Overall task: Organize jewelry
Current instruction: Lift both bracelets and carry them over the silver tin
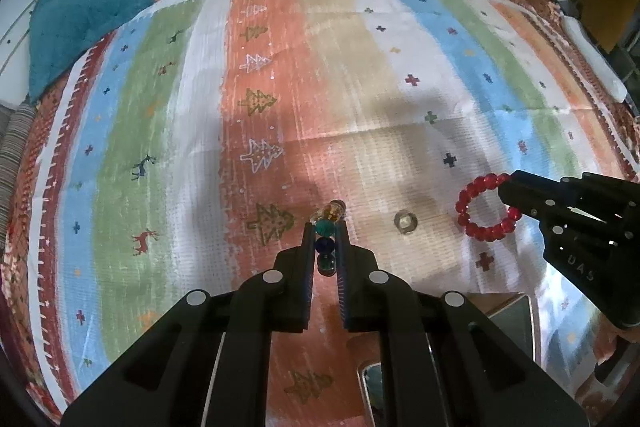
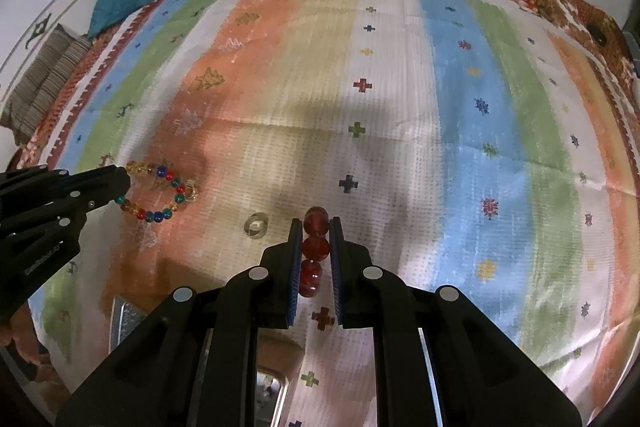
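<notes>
My left gripper (image 1: 325,227) is shut on a multicoloured bead bracelet (image 1: 325,229), seen edge-on between its fingers; from the right wrist view the bracelet (image 2: 160,195) hangs as a ring off the left gripper (image 2: 120,183), just above the striped cloth. My right gripper (image 2: 316,225) is shut on a red bead bracelet (image 2: 316,247); from the left wrist view it (image 1: 480,207) shows as a red ring held by the right gripper (image 1: 508,191). A small clear ring (image 1: 405,221) lies on the cloth between the two grippers, and it also shows in the right wrist view (image 2: 256,225).
A striped cloth (image 1: 320,87) with tree and cross patterns covers the bed. A teal cloth bundle (image 1: 84,15) lies at the far left corner. A shiny metal tray (image 1: 516,311) sits near the front edge, partly under the grippers; it also shows in the right wrist view (image 2: 128,315).
</notes>
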The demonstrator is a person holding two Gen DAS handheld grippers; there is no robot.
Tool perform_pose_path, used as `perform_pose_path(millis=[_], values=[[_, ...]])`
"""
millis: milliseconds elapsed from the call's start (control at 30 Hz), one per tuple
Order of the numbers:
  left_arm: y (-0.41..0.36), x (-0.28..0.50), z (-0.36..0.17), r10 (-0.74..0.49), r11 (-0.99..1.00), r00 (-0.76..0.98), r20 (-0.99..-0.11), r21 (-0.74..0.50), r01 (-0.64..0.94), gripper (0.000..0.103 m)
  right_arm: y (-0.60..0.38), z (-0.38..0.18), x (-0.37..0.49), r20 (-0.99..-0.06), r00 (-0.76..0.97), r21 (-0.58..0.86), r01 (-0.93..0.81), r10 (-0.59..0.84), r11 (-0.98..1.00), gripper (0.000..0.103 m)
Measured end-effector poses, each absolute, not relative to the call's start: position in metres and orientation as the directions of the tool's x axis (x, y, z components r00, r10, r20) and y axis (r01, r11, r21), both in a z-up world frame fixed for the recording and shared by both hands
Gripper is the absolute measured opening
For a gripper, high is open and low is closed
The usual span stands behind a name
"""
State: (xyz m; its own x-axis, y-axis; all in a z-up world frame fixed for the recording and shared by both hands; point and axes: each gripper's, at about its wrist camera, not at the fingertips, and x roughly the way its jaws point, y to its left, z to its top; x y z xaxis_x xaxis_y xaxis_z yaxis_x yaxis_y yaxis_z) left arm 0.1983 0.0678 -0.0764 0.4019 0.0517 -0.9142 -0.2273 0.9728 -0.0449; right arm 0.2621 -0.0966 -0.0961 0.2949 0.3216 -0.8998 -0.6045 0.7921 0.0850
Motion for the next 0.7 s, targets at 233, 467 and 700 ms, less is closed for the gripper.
perform_pose_path(millis=[233, 467, 700], values=[[0.061, 0.187, -0.065, 0.058, 0.975, 0.418, -0.907, -0.039, -0.219, 0.009, -0.097, -0.082, 0.254, -0.88, 0.309, 0.104, -0.616, 0.362, 0.781, 0.014], [0.055, 0.178, -0.055, 0.055, 0.976, 0.44, -0.897, -0.044, -0.211, 0.009, -0.098, -0.069, 0.241, -0.862, 0.336, 0.09, -0.635, 0.379, 0.768, 0.014], [0.046, 0.168, -0.047, 0.049, 0.98, 0.46, -0.887, -0.047, -0.195, 0.009, -0.104, -0.059, 0.231, -0.846, 0.347, 0.109, -0.631, 0.405, 0.768, 0.014]])
